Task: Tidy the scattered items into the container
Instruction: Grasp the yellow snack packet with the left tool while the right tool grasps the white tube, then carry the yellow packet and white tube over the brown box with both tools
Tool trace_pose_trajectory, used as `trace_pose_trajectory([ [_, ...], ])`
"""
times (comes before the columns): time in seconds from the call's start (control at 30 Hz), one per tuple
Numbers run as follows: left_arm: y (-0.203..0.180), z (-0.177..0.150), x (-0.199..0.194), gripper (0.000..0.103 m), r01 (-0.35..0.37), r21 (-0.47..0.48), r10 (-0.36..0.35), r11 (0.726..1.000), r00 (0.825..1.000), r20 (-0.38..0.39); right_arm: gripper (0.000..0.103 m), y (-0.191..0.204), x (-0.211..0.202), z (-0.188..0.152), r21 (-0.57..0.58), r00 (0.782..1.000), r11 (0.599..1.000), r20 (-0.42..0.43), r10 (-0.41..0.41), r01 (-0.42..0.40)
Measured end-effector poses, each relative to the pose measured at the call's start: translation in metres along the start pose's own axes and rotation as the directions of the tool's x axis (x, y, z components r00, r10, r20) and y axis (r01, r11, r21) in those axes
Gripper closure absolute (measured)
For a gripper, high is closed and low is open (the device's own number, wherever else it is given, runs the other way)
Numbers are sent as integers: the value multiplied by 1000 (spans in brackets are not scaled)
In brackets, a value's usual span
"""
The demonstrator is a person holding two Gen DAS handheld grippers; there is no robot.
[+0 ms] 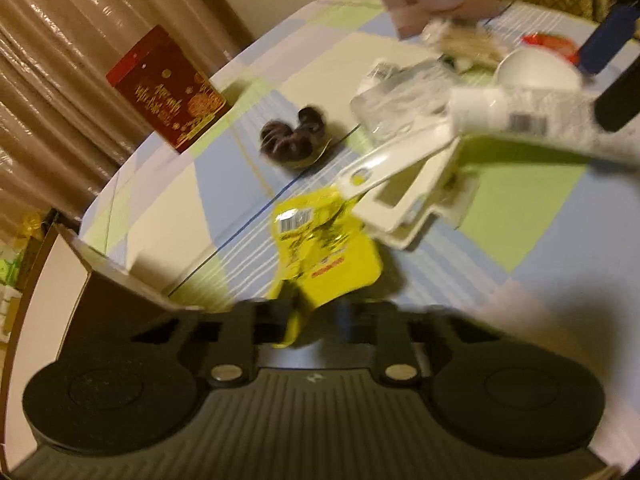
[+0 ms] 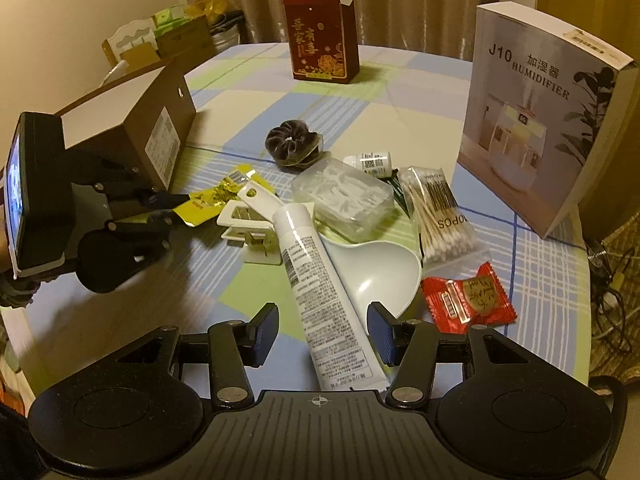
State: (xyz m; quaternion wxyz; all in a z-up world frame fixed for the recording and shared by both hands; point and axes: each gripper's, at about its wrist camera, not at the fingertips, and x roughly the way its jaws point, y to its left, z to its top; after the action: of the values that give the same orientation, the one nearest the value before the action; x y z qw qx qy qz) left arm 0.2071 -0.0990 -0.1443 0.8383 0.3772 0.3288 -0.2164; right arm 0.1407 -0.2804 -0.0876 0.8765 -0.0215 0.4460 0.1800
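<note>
- The left tool [image 2: 176, 206] is gripping the yellow sachet [image 1: 320, 248], jaws closed on it.
- The right tool [image 2: 323, 330] is straddling the white tube [image 2: 320, 292], jaws open.
- Next, probably: carrying the sachet into the cardboard box [image 2: 132, 136].

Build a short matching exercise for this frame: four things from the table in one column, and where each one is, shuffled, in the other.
Things:
1. yellow packet
2. white tube
3. red candy wrapper
4. humidifier box

Places:
A. standing upright at the table's right edge
B. pinched in the left gripper
C. lying between the open fingers of the right gripper
D. flat on the cloth beside the white scoop

Pairs: 1-B, 2-C, 3-D, 4-A
</note>
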Motion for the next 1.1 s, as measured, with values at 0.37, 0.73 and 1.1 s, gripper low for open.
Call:
trace_pose_trajectory([
  [0.37,27,-19,-53,103,97,-264,-106,960,994,-19,47,3,-1,3,-49,1000,999,9,24,-24],
  [0.73,13,-41,-76,78,123,-350,-139,929,990,-21,47,8,9,8,-117,999,992,-6,48,-48],
  [1.1,10,-46,-83,103,50,-292,-57,955,998,-15,47,8,17,11,-156,999,987,-8,44,-45],
])
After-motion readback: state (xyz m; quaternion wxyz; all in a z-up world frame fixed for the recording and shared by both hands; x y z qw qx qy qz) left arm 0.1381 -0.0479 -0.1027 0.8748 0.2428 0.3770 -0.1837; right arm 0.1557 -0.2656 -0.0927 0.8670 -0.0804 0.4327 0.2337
